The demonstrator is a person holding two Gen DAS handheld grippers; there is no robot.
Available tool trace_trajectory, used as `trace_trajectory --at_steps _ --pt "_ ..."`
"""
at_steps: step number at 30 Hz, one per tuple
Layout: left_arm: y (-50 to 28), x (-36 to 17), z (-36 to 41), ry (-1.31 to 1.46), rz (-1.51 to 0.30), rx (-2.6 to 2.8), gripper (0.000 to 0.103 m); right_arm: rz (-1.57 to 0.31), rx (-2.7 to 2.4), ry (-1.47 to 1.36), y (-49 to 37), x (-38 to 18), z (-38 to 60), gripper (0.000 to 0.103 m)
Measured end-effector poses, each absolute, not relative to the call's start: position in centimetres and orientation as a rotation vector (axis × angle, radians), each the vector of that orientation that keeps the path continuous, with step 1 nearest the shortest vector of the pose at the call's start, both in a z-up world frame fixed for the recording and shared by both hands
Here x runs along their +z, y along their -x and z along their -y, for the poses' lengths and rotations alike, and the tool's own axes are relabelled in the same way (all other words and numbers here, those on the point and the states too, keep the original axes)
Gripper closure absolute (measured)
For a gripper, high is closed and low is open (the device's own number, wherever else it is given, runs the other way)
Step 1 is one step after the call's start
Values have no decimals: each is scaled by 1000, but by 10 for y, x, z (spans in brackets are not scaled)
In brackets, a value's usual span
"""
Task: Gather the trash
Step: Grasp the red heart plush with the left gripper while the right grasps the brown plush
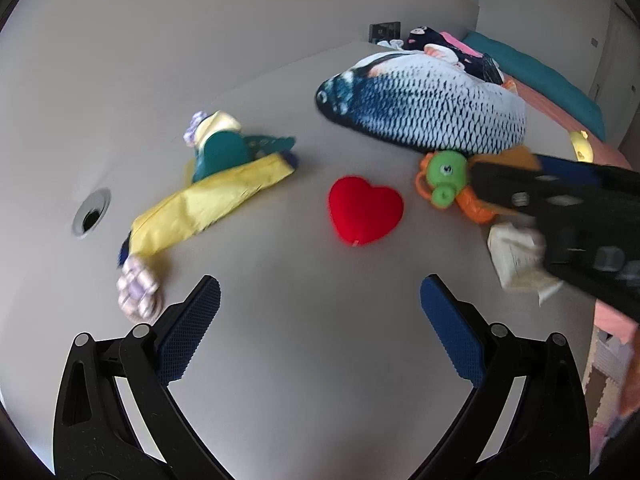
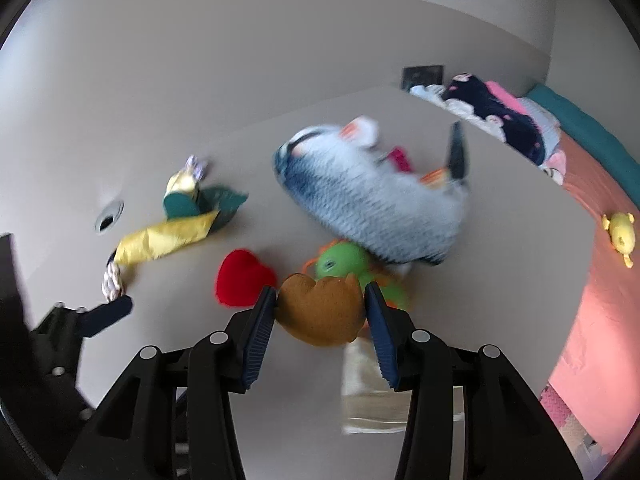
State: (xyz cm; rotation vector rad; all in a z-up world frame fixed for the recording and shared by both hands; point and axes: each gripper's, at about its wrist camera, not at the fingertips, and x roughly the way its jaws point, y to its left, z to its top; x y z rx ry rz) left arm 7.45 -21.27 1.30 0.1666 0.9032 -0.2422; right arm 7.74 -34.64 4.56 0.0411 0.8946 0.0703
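My right gripper [image 2: 320,312] is shut on a brown plush toy [image 2: 320,312] and holds it above the grey table [image 2: 280,420]. Below it lies a crumpled pale paper [image 2: 364,396], which also shows in the left wrist view [image 1: 516,256] under the right gripper's black body [image 1: 568,208]. My left gripper [image 1: 320,312] is open and empty over bare table [image 1: 312,380], near a red heart cushion [image 1: 364,208].
On the table lie a large fish plush [image 1: 428,108], a green and orange toy [image 1: 444,176], a yellow and teal cloth toy with rope knots [image 1: 208,196] and a cable hole [image 1: 90,212]. A pink bed [image 2: 600,280] with clothes lies to the right.
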Motion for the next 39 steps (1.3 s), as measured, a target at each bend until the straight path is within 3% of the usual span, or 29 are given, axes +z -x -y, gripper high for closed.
trace_trajectory --at_steps 3,10,13,14,15,32,39 --pt "-86 9 220 -169 -901 -251 19 -882 60 -61 -77 51 359 56" --pt "-111 1 231 -154 -920 -279 20 -867 48 -82 -79 56 376 56" --pt "-120 -2 236 -157 -926 -283 35 -867 46 -87 -79 55 380 56" --pt "-121 -1 237 -161 -913 -281 48 -868 47 -89 -79 54 381 56" --pt "-122 0 238 -161 -907 -285 54 -869 47 -93 -78 53 383 56" --pt "-48 38 247 -188 -830 -320 54 -813 14 -181 -27 69 433 56" --pt "-14 58 295 -239 -782 -402 54 -784 -48 -226 13 75 475 56"
